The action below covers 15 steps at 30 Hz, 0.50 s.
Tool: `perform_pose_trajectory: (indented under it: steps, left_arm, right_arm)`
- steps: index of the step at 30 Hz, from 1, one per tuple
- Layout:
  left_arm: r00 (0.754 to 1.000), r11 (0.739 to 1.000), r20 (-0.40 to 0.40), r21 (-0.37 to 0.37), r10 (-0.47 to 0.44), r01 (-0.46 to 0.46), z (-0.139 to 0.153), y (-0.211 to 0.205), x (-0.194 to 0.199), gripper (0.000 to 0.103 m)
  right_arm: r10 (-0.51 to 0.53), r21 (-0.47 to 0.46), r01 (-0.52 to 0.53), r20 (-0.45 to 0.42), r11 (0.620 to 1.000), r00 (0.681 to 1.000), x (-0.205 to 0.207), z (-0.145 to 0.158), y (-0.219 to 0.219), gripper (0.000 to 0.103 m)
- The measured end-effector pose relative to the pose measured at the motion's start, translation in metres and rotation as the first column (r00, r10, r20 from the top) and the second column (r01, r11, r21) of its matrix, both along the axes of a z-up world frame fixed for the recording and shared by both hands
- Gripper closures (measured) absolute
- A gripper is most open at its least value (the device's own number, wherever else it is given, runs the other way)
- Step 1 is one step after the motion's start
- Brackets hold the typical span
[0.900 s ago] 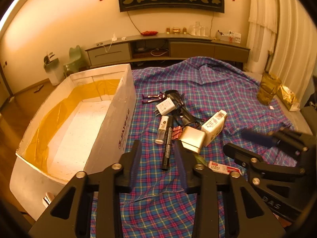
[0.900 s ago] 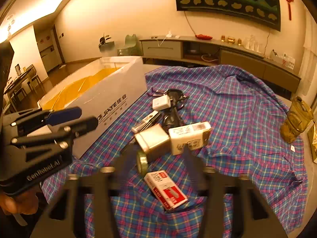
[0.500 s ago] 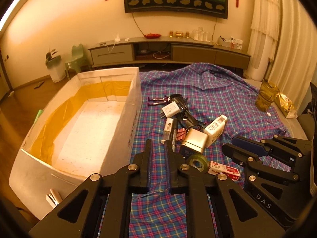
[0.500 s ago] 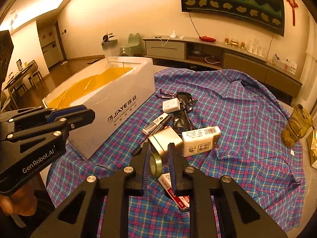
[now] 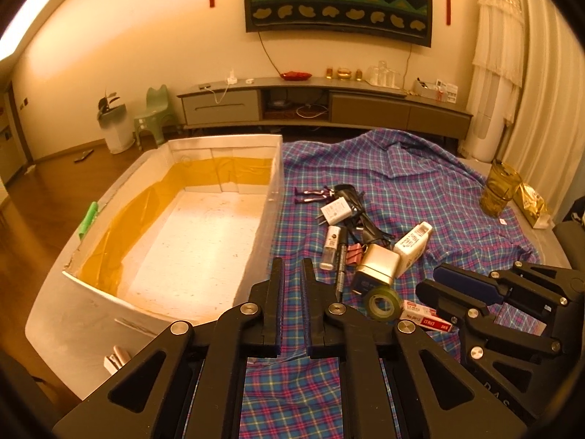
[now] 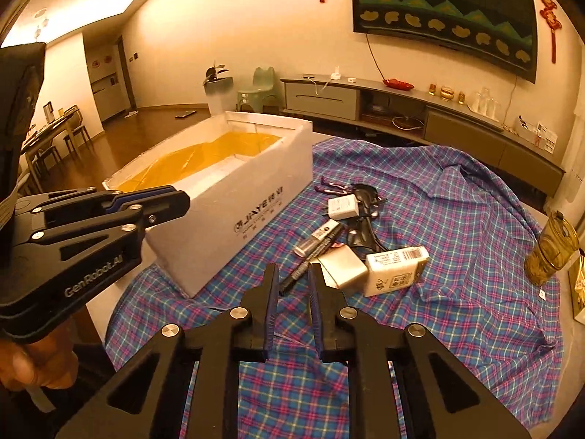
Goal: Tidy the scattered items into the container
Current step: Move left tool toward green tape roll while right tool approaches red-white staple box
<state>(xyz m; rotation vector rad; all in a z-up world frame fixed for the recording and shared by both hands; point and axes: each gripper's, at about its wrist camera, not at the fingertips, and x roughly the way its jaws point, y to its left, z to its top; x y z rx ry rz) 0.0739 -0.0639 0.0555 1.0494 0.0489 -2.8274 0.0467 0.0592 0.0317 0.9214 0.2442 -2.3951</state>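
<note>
A white cardboard box [image 5: 219, 142], lined with yellow tape and empty, stands at the left on a plaid cloth [image 5: 402, 183]. Beside it lies a cluster: a white charger [image 5: 336, 212], a black marker [image 5: 342, 256], a small tube [image 5: 331, 245], a metal tin [image 5: 378, 267], a white carton [image 5: 413, 243], a tape roll [image 5: 382, 303] and a red staple box [image 5: 426, 320]. My left gripper [image 5: 292, 278] hovers shut and empty by the box's near corner. My right gripper [image 6: 292, 285] is shut with nothing between its fingers, just right of the tape roll.
A green glass jar [image 6: 552, 252] and a gold packet [image 5: 532, 205] sit at the cloth's right edge. A black cable and glasses [image 6: 362, 219] lie tangled behind the charger. A low TV cabinet [image 5: 329, 106] runs along the far wall. A hand [image 6: 33, 366] holds the left gripper.
Both grippers went from wide open to shut. Both pulled back and rose, so more of the box and cloth shows. The tape roll, seen between the right fingers, still lies on the cloth.
</note>
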Motion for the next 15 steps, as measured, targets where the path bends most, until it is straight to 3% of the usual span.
perform_pose_trajectory:
  steps: [4, 6, 7, 8, 10, 15]
  left_arm:
    - [1.000, 1.000, -0.006, -0.003, 0.010, -0.010, 0.001, -0.004, 0.003, 0.094]
    - [1.000, 1.000, -0.007, 0.001, 0.004, -0.004, 0.000, -0.006, 0.004, 0.094]
    - [1.000, 1.000, -0.005, 0.003, 0.001, -0.001, 0.000, -0.006, 0.004, 0.092]
    - [1.000, 1.000, 0.000, 0.007, -0.004, 0.004, -0.002, -0.005, 0.004, 0.080]
    - [1.000, 1.000, 0.011, 0.023, -0.012, 0.012, -0.004, -0.005, 0.002, 0.062]
    - [0.999, 0.999, 0.031, 0.031, -0.027, 0.026, -0.011, -0.003, -0.001, 0.058]
  right_arm:
    - [0.010, 0.011, -0.009, -0.009, 1.000, 1.000, 0.004, 0.001, -0.005, 0.083]
    - [0.011, 0.012, -0.011, -0.013, 1.000, 1.000, 0.005, 0.000, -0.005, 0.077]
    - [0.009, 0.013, -0.008, -0.014, 1.000, 1.000, 0.005, 0.000, -0.006, 0.066]
    - [0.007, 0.014, -0.007, -0.014, 1.000, 1.000, 0.005, -0.001, -0.007, 0.055]
    - [0.005, 0.015, -0.005, -0.015, 1.000, 1.000, 0.003, -0.003, -0.007, 0.051]
    - [0.000, 0.024, 0.000, 0.005, 1.000, 1.000, -0.002, -0.014, -0.004, 0.047]
